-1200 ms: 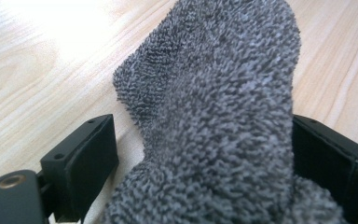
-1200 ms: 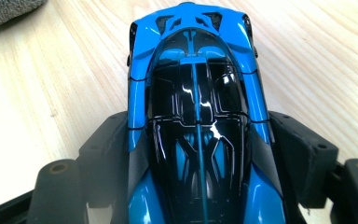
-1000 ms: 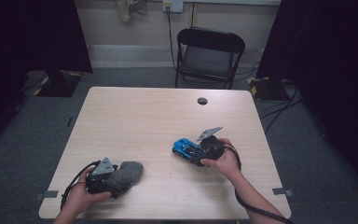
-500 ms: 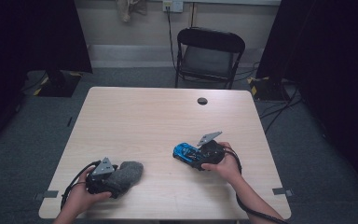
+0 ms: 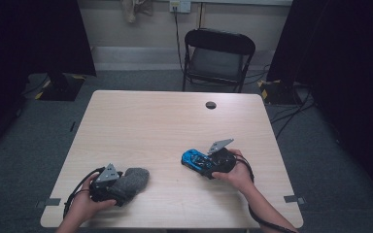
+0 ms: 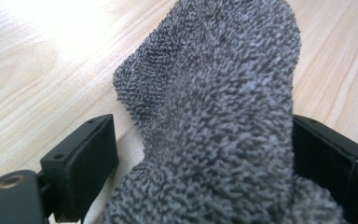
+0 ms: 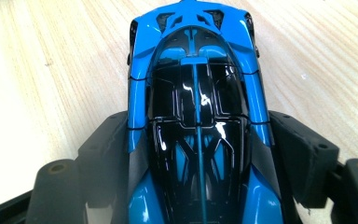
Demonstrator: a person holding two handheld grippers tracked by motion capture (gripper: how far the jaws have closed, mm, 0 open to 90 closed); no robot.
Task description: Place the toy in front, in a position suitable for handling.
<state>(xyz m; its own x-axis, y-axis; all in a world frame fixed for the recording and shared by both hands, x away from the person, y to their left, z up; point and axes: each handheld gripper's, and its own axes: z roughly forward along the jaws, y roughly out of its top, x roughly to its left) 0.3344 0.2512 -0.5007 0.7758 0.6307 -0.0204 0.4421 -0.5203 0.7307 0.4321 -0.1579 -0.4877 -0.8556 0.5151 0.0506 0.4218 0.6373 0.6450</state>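
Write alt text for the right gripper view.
A glossy blue and black toy car sits nose away between the two black jaws of the right hand-held gripper, which press against its sides. Beneath it lies a pale wood-grain table.

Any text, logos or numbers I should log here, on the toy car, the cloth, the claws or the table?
No readable text anywhere.
Blue and black toy car: glossy panels, no badge, number or lettering to be made out.
Grey terry cloth: no tag or label.
Left claw and right claw: plain black, no markings.
Table: bare wood grain, no sticker.
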